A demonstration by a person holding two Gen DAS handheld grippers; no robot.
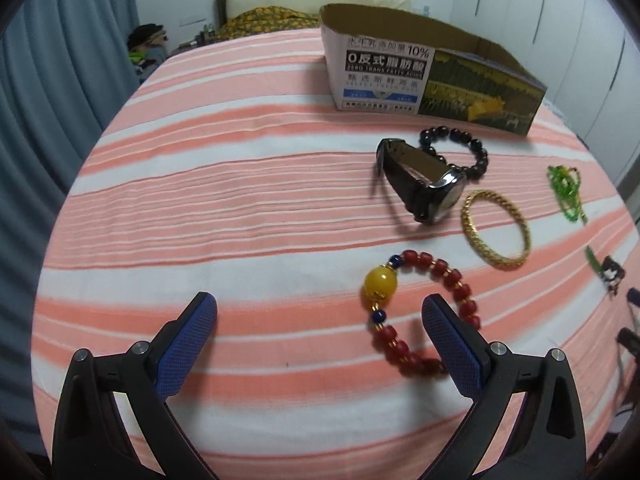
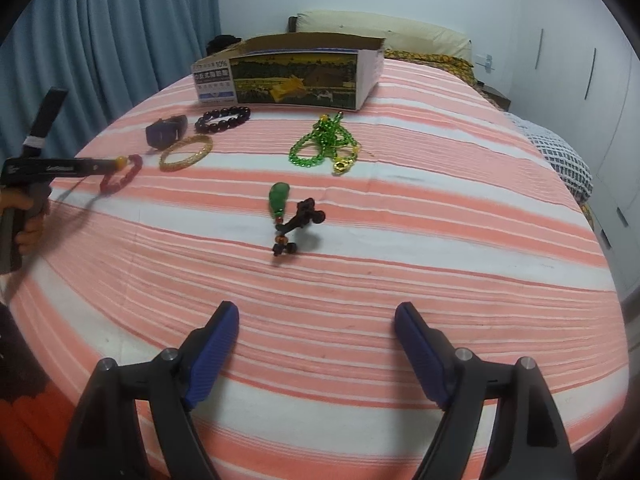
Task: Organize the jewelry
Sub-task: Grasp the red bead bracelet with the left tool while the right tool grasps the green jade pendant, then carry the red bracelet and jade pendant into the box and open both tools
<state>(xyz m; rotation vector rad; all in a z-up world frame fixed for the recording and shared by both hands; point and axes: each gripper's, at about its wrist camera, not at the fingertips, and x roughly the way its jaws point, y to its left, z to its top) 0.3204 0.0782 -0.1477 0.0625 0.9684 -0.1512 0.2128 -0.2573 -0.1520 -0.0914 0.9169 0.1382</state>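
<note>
The left gripper (image 1: 320, 312) hangs released; its right finger overlaps the red bead bracelet (image 1: 424, 312). The right gripper (image 2: 316, 320) is spread too, the green pendant (image 2: 279, 199) well ahead.

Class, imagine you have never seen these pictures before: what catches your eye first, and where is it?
The red bead bracelet with its big yellow bead lies right before the open left gripper. Behind it sit a black watch and a gold bangle. A bright green bead necklace lies before the open cardboard box.
</note>
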